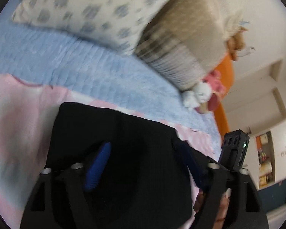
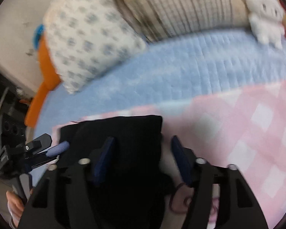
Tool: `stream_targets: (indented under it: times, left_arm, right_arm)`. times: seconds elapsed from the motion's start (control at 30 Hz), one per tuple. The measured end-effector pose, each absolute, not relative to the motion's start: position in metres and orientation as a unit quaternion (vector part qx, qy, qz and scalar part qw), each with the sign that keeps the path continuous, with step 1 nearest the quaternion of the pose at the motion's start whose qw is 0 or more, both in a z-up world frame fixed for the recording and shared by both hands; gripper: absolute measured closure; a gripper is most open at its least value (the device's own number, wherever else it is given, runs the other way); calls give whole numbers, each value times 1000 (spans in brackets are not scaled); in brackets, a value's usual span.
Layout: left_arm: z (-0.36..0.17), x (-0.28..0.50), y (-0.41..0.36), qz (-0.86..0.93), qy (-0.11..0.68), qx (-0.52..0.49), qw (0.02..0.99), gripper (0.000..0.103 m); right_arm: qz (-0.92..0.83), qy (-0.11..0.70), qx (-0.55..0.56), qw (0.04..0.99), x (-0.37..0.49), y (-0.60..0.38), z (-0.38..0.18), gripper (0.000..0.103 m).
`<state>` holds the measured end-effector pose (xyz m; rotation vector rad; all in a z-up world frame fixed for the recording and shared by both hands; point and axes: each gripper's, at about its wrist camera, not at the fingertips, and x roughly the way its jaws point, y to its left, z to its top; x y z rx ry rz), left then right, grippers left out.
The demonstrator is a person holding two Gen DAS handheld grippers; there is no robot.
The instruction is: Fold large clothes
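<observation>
A black fabric garment (image 1: 124, 152) is seen lying on a pink checked blanket (image 2: 247, 133) spread over a quilted light-blue bed cover (image 1: 108, 76). The left gripper (image 1: 143, 162) is held over the garment, its blue-padded fingers (image 1: 98, 164) spread wide apart with nothing clamped. The right gripper (image 2: 141, 158) is held partly open above the garment's edge; no grip can be made out through the blur.
</observation>
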<state>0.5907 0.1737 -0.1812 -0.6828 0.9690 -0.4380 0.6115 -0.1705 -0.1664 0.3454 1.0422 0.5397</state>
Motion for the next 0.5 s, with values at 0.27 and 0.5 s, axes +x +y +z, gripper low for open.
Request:
stream_targets:
  times: [0.27,0.5]
  left_arm:
    - [-155,584,181,-238,380,-348,823,6]
    - [-236,624,208,-178,423,-419,783,13]
  right_arm:
    - [376,463,295,746,580,-170,-130,48]
    - [285,518,360,722,605,-193,-215,103]
